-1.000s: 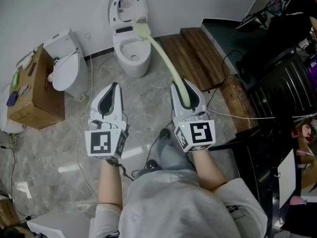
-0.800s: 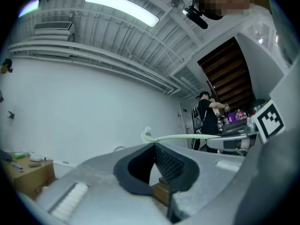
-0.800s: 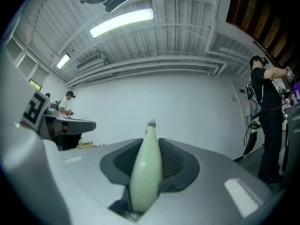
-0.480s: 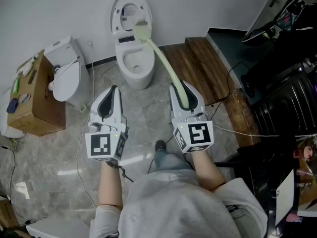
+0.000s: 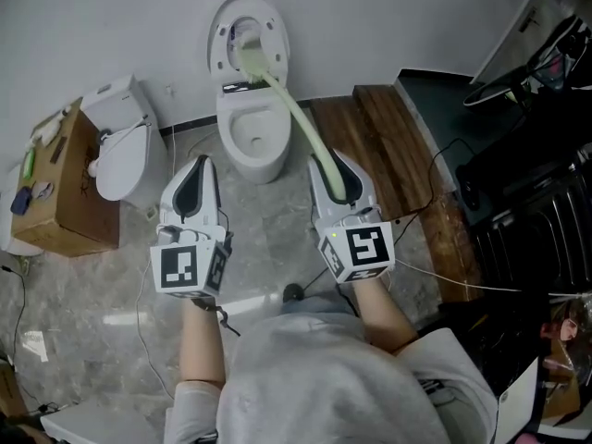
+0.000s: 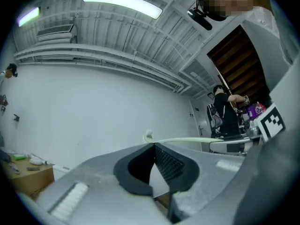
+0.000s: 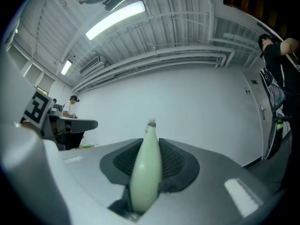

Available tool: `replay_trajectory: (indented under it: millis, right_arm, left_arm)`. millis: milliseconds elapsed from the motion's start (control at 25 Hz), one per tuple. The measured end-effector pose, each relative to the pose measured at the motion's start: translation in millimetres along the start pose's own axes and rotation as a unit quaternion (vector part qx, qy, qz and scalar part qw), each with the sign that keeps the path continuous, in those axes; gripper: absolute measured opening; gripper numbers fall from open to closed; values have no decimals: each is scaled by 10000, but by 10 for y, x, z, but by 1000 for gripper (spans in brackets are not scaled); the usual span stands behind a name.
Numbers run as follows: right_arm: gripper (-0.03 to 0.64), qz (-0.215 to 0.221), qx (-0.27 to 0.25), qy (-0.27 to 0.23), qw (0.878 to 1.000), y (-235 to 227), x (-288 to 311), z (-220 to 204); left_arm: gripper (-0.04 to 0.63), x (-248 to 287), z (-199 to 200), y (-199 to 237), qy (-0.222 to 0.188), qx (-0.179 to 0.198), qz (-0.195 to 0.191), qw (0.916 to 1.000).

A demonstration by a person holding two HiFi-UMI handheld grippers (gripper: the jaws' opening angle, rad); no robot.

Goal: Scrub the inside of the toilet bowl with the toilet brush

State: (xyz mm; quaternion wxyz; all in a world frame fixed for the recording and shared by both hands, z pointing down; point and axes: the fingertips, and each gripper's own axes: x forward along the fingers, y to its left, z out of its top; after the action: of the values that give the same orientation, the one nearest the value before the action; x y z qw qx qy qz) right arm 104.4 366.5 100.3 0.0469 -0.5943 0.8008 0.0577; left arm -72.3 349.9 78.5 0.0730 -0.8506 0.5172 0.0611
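A white toilet (image 5: pixel 250 141) stands against the far wall with its lid (image 5: pixel 268 26) raised. My right gripper (image 5: pixel 330 165) is shut on the pale green handle of the toilet brush (image 5: pixel 294 114). The handle arcs up and to the left, and the brush head (image 5: pixel 248 59) hangs in front of the lower part of the lid, above the back of the bowl. In the right gripper view the handle (image 7: pixel 146 172) is clamped between the ribbed pads of the right gripper (image 7: pixel 150 144). My left gripper (image 5: pixel 201 163) hovers left of the toilet, shut and empty; in its own view the left gripper (image 6: pixel 153 146) holds nothing.
A second white toilet (image 5: pixel 123 139) and a cardboard box (image 5: pixel 67 188) stand at the left. A wooden platform (image 5: pixel 384 128) lies right of the toilet, with black equipment (image 5: pixel 532 165) beyond it. Cables (image 5: pixel 148 276) trail over the marble floor.
The brush head has drifted left, from the toilet's back right edge to the front of the raised lid. Both grippers have shifted slightly left and up.
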Motion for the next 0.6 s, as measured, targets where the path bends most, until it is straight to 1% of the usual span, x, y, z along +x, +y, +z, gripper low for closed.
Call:
replay_trajectory:
  millis: [160, 320, 600]
  right_arm:
    - [101, 91, 99, -18, 9999, -199, 154, -72]
    - [101, 57, 102, 35, 9999, -284, 308, -168]
    - [101, 26, 134, 152, 9998, -351, 587, -300]
  left_arm:
    - [5, 234, -64, -54, -7, 69, -2, 10000]
    - [5, 368, -135, -33, 106, -45, 68, 9999]
    - [5, 590, -257, 138, 83, -114, 105, 9998]
